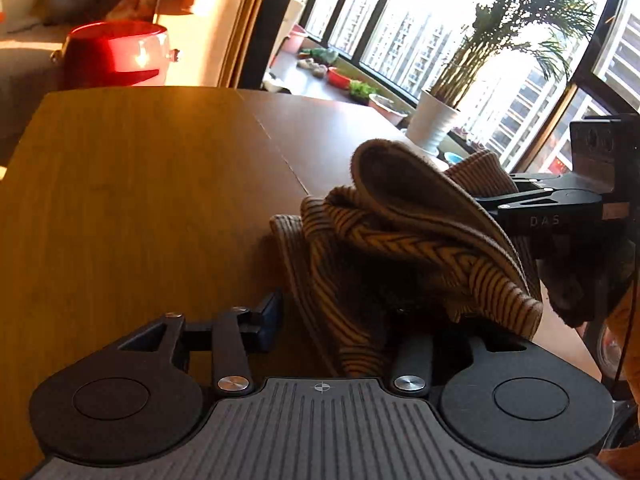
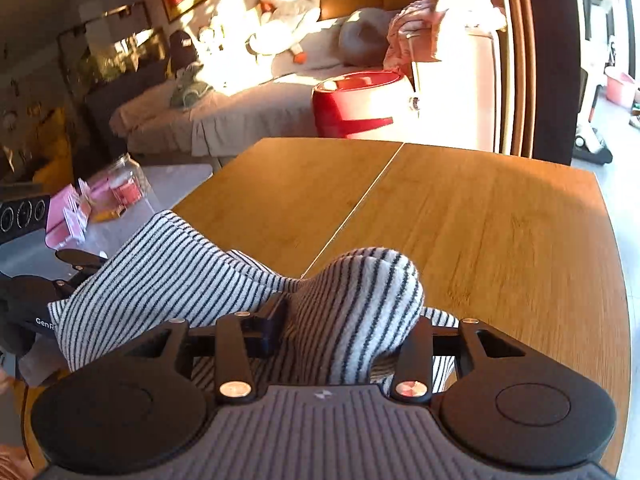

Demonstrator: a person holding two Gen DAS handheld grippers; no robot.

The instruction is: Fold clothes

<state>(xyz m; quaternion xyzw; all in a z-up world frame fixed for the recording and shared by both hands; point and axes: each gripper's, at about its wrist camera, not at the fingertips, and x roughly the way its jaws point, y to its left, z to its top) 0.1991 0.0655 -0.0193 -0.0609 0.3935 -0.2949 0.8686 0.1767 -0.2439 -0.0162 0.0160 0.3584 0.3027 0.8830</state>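
On the bench, near edge: your striped garment (image 2: 168, 276) lies bunched close to you, a fold humped up (image 2: 372, 300) between the two grippers.
Left gripper (image 1: 340, 320): part-open with cloth lying between its fingers; one finger (image 1: 268, 320) shows bare and the other is buried, so you cannot tell whether it pinches.
Right gripper (image 2: 348, 328): part-open with the hump of cloth between its fingers; whether the pads press is hidden.
Doing it well: before you lift, take one layer at an edge or corner rather than the whole bunch, then draw your hands apart so the cloth spreads flat on the bench (image 2: 500, 240).
Left wrist view only: the right gripper's side (image 1: 552, 204) above the cloth, and the window.
Right wrist view only: the bench's far edge, bare wood, the bed (image 2: 240, 112).
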